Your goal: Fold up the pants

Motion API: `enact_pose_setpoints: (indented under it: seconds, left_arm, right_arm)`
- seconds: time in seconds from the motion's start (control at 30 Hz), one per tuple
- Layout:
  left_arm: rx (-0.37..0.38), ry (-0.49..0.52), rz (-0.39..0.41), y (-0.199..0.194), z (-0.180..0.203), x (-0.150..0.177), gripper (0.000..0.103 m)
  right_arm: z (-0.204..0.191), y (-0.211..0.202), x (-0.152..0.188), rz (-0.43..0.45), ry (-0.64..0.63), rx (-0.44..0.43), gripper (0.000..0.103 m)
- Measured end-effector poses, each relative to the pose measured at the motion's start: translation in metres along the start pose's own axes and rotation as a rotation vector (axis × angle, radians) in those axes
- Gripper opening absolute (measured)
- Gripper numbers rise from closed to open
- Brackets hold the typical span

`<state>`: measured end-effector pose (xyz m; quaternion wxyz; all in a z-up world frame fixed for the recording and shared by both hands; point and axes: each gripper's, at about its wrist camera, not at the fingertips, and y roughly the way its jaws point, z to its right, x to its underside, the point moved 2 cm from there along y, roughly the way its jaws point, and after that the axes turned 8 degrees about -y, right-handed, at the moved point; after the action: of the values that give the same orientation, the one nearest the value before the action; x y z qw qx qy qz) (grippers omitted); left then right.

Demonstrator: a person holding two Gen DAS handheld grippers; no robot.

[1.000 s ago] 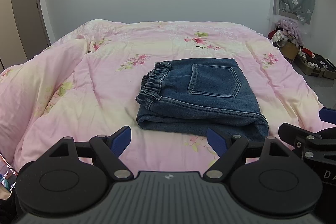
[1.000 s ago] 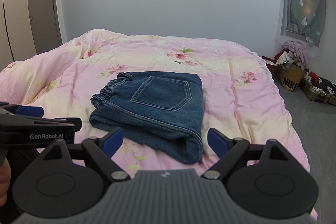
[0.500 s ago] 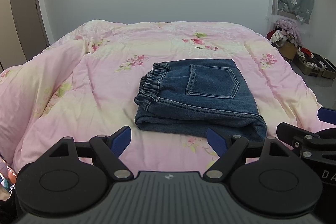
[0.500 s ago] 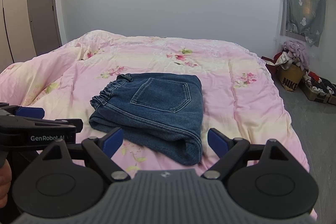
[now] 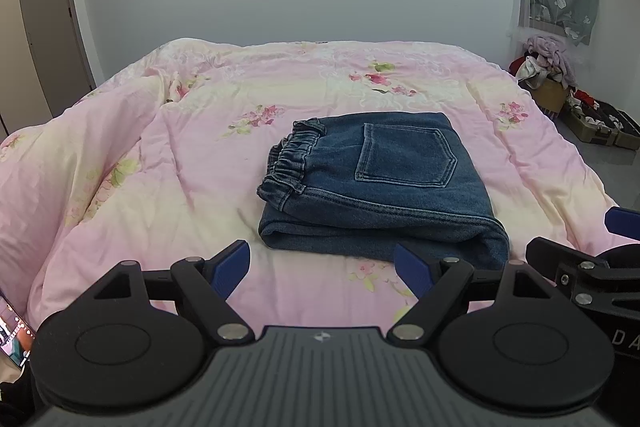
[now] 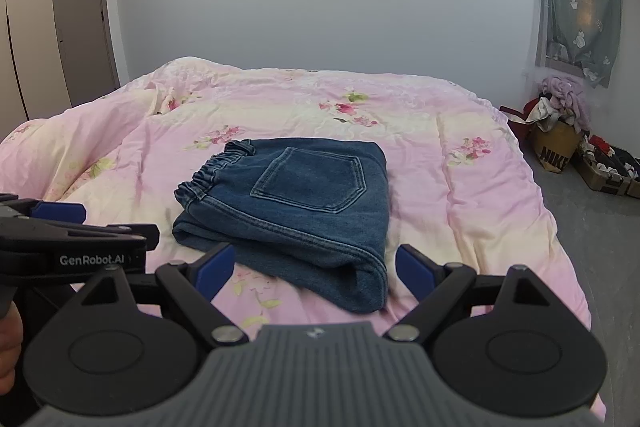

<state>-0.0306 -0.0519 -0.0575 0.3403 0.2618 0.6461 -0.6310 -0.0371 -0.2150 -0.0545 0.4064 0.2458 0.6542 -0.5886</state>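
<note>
We note folded jeans (image 5: 380,183) mid-bed (image 5: 160,187); left claw (image 5: 322,269), right claw (image 6: 314,271) near, both wide open, empty.

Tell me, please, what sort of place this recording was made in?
Most likely a home bedroom: a bed under a pink floral quilt, a grey closed door, and a green cactus-print curtain over a window.
</note>
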Motion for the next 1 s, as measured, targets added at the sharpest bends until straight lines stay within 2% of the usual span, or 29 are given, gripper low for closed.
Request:
enact_pose_setpoints:
  seconds: [1.0]
  left_arm:
    - [0.002, 0.017, 0.008, -0.0021, 0.006, 0.0025, 0.096]
  right_arm:
    - [-0.0014, 0.0041, 0.0015, -0.015, 0.001, -0.018, 0.085]
